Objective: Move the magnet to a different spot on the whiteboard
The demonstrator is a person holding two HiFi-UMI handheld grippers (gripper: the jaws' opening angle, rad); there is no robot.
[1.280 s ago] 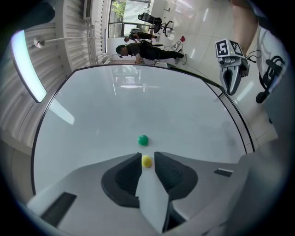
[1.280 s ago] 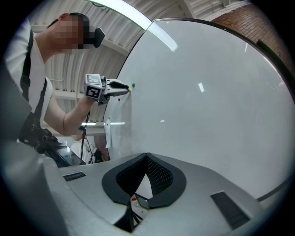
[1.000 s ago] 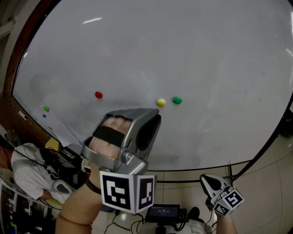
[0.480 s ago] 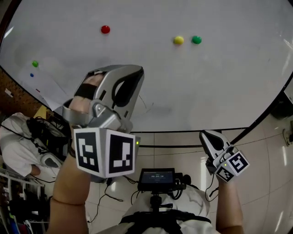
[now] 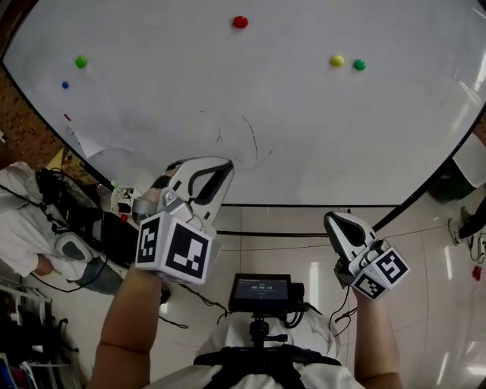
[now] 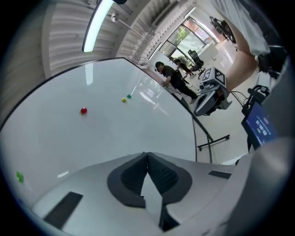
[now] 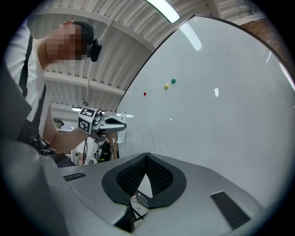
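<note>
Left gripper (image 5: 220,169), jaws pressed together on nothing, hovers in front of the lower edge of the whiteboard (image 5: 304,137), its nose aimed up at the board. The right gripper (image 5: 339,222), likewise closed and empty, hangs lower and to the right, clear of the board. Neither tool touches a magnet.

Judged from how things lie, a pick is either finished or not yet begun, and nothing shows which magnet is the one meant. For a clean pick the working jaws should spread first and come in square to the board face. They should then straddle one dome by its sides and close firmly before the pull, since a rounded, glossy cap may slip out of a glancing pinch. The placement is best made flat onto bare white, well apart from the others, with the jaws let go only once the magnet has seated.

Five small coloured buttons dot the upper part of the board. The red magnet (image 5: 240,22) sits high near the middle. The yellow magnet (image 5: 336,60) and green magnet (image 5: 359,64) sit just beside each other at upper right, so a grab there calls for an approach from the free side. A second green magnet (image 5: 80,61) sits at far left, with a smaller blue magnet (image 5: 64,84) near it, just below. Each reads as a low, shiny dome, bright against the white.
</note>
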